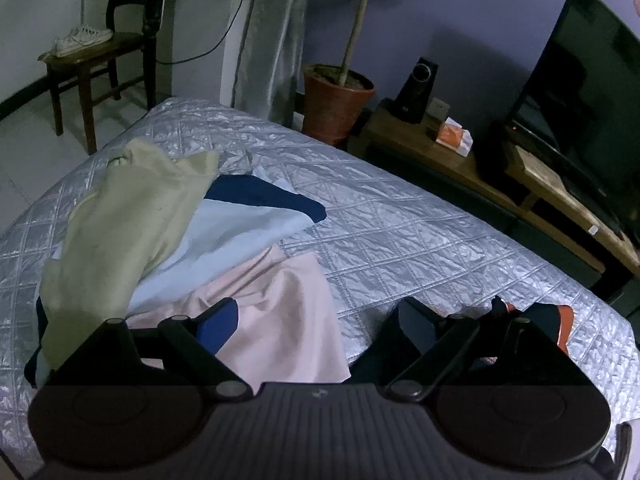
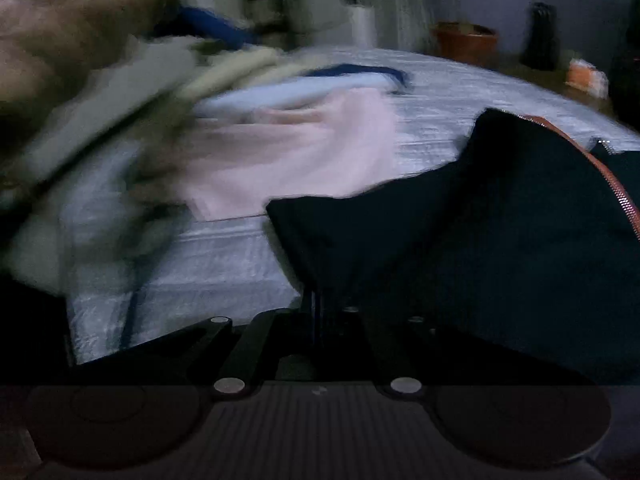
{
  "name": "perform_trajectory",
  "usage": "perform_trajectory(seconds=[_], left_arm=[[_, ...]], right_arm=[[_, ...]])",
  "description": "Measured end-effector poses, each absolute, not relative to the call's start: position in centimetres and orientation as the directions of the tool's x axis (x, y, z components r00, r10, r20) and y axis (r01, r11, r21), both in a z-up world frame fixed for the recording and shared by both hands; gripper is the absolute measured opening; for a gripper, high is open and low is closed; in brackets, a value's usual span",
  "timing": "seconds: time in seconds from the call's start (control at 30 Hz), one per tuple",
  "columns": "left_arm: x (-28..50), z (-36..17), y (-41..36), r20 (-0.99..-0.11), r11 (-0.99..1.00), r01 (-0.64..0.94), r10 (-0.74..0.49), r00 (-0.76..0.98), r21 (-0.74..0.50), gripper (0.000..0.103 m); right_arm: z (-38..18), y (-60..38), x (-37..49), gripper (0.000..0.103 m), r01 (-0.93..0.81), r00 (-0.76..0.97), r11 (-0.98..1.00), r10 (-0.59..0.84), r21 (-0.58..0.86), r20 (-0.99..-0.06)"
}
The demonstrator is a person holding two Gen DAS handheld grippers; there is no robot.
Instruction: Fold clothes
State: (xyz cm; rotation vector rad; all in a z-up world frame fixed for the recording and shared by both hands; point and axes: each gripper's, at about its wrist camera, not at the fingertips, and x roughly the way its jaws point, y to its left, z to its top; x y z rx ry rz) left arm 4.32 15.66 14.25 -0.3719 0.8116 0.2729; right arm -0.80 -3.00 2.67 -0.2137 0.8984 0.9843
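A pile of clothes lies on the silver quilted bed (image 1: 400, 232): a pale green garment (image 1: 120, 232), a light blue one (image 1: 224, 236), a navy one (image 1: 260, 196) and a pink one (image 1: 280, 312). My left gripper (image 1: 316, 312) is open above the pink garment's edge, fingers wide apart. A dark navy garment with an orange zip (image 2: 480, 232) lies at the right; it also shows in the left wrist view (image 1: 536, 320). My right gripper (image 2: 316, 304) is shut on an edge of this dark garment. The right wrist view is motion-blurred.
A potted plant (image 1: 336, 100), a speaker (image 1: 416, 88), a tissue box (image 1: 454, 136) and a television (image 1: 580, 100) on a low wooden stand lie beyond the bed. A wooden chair with shoes (image 1: 92, 64) stands at the far left.
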Motion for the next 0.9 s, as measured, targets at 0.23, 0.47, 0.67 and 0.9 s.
perform_trajectory(seconds=[0.23, 0.47, 0.67, 0.9], left_arm=[[4.2, 14.3, 15.5, -0.745, 0.903, -0.371, 0.093, 0.661, -0.216, 0.085], [4.4, 14.1, 15.4, -0.749, 0.901, -0.375, 0.092, 0.656, -0.218, 0.086], [4.7, 13.8, 14.7, -0.756, 0.914, -0.347, 0.072, 0.650, -0.211, 0.086], [4.7, 13.7, 14.9, -0.758, 0.911, -0.349, 0.065, 0.649, -0.221, 0.086]], right_arm=[[6.7, -8.1, -0.9, 0.027, -0.755, 0.202, 0.546, 0.720, 0.362, -0.664], [10.9, -10.6, 8.9, 0.069, -0.766, 0.398, 0.632, 0.611, 0.119, -0.684], [5.8, -9.1, 14.8, 0.069, -0.772, 0.287, 0.627, 0.496, 0.108, -0.820], [7.2, -11.5, 16.3, 0.000, -0.703, 0.291, 0.680, 0.543, 0.209, -0.788]])
